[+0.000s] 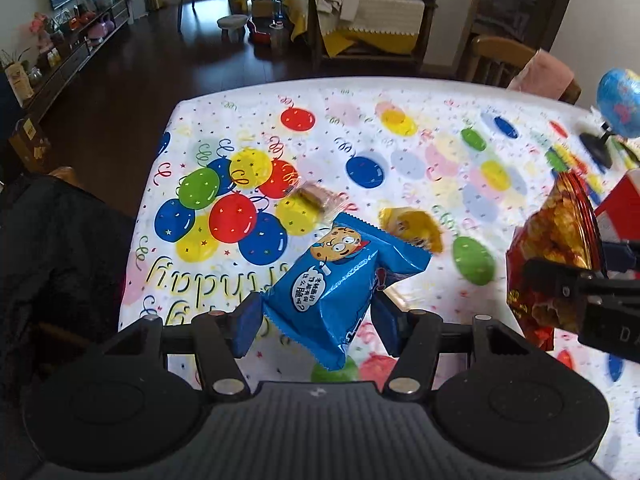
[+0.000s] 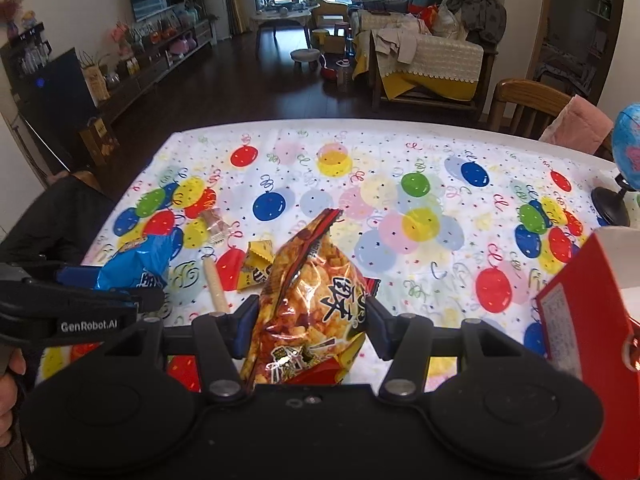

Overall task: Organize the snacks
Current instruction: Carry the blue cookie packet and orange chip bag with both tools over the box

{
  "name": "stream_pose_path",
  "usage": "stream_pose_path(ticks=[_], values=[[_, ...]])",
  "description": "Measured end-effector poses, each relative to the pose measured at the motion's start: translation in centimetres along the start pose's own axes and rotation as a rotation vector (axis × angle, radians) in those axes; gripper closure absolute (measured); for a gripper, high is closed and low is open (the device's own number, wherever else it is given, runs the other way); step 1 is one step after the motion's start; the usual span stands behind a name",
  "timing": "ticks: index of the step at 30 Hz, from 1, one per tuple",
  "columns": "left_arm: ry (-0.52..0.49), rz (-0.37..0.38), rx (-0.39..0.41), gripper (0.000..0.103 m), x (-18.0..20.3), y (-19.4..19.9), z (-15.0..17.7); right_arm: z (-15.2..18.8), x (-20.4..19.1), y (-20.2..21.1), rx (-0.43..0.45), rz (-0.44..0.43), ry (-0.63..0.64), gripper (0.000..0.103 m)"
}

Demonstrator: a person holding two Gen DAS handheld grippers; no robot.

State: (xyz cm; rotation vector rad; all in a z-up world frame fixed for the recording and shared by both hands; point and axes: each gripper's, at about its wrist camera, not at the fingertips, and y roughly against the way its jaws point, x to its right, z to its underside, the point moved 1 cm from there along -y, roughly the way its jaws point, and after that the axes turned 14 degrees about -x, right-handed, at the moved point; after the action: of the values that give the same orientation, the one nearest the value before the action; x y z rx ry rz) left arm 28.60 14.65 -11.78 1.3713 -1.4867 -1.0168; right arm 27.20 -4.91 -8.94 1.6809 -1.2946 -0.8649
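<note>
The blue cookie packet (image 1: 336,288) hangs clear of the table, clamped between the pads of the left gripper (image 1: 318,320); its long axis runs from about seven o'clock up to one o'clock in the left wrist view, printed face to the camera. The orange crisp bag (image 2: 316,300) is pinched in the right gripper (image 2: 312,320), standing nearly upright, its sealed end toward twelve o'clock and leaning a touch to one.

Both grips are on soft, air-filled wrappers, so, as I judge it, either pack could slide out if swung fast, and a harder squeeze risks crushing the contents. The two hands are close together, so the packs might knock against each other.

On the balloon tablecloth (image 2: 400,152) lie a yellow packet (image 2: 258,266), a small clear-wrapped biscuit (image 2: 216,224) toward ten o'clock of it, and a pale stick snack (image 2: 214,284) just beside it. A red box (image 2: 588,332) stands at three o'clock, probably the place for the snacks, with a globe (image 2: 628,148) beyond it at two.
</note>
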Motion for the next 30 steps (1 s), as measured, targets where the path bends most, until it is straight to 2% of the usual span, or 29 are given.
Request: stream_pose_path(ticks=[6,14,23,30], values=[[0.018,0.026,0.031,0.044,1.7,3.7,1.4,2.2,1.4,3.7,0.023,-0.02,0.004,0.049],[0.007,0.072,0.069,0.044,5.7,8.5,3.5,5.4,4.7,8.5,0.06,-0.051,-0.061,0.049],[-0.005,0.077,0.106,0.044,12.4,12.1,5.4,8.5,9.9,12.9,0.096,-0.069,-0.086,0.049],[-0.031,0.086,0.121,0.044,18.9,13.5,6.2,10.3,14.8,14.5,0.107,-0.086,-0.102,0.049]])
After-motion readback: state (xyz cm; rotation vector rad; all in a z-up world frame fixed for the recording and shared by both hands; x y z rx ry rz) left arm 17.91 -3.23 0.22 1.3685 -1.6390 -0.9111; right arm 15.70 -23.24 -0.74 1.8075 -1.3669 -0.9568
